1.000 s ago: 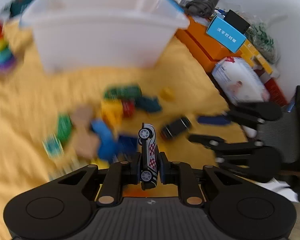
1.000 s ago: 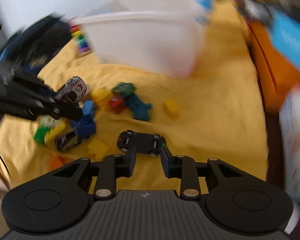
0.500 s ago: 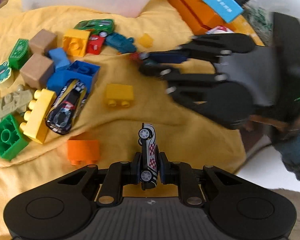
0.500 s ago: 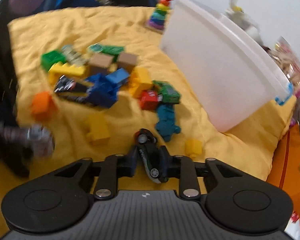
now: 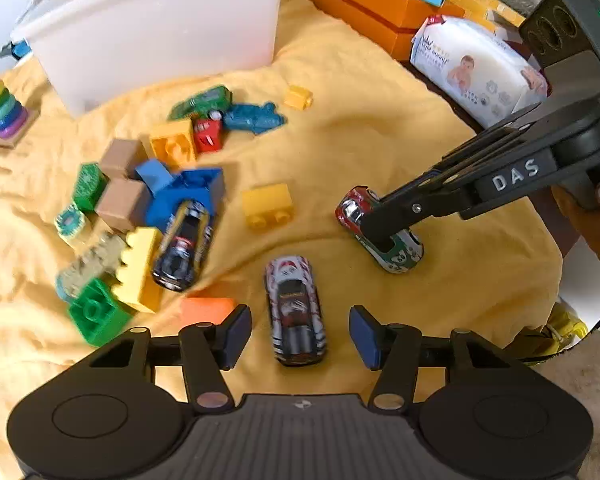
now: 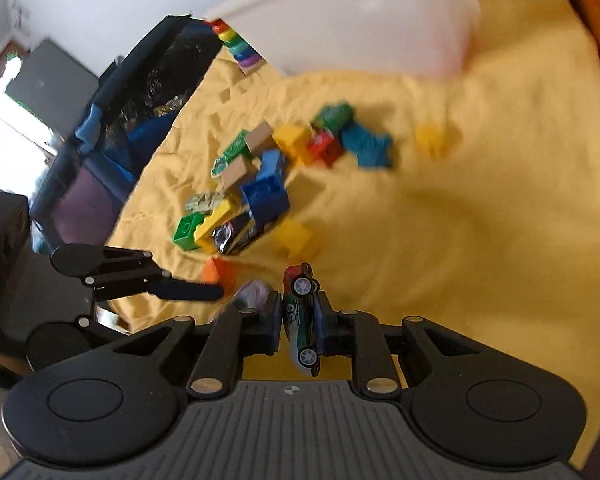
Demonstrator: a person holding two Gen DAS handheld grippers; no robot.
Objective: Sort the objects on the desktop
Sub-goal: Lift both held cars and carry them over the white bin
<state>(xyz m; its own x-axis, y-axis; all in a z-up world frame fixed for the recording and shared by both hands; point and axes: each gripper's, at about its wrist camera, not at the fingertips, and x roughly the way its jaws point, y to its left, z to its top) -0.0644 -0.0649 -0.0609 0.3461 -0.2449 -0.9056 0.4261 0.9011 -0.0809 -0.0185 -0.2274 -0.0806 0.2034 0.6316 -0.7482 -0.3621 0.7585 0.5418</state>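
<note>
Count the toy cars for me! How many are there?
4: white car between the opening left gripper, red-green car clamped in the right gripper, black car beside blue blocks, green car near the bin. Others may hide.

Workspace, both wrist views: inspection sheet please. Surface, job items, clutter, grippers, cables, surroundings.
Surface: wrinkled yellow cloth.
Job's things: white-and-red toy car lying on the cloth; green-and-white toy car; black toy car among building blocks; white plastic bin.
Clutter: rainbow stacking toy, wet-wipes pack, orange boxes.
Grippers: left hand-held gripper opening, pads clear of the white-and-red car; right hand-held gripper shut on the green-and-white car.
Cables: nothing seen.
Surroundings: white wall, dark chair.
</note>
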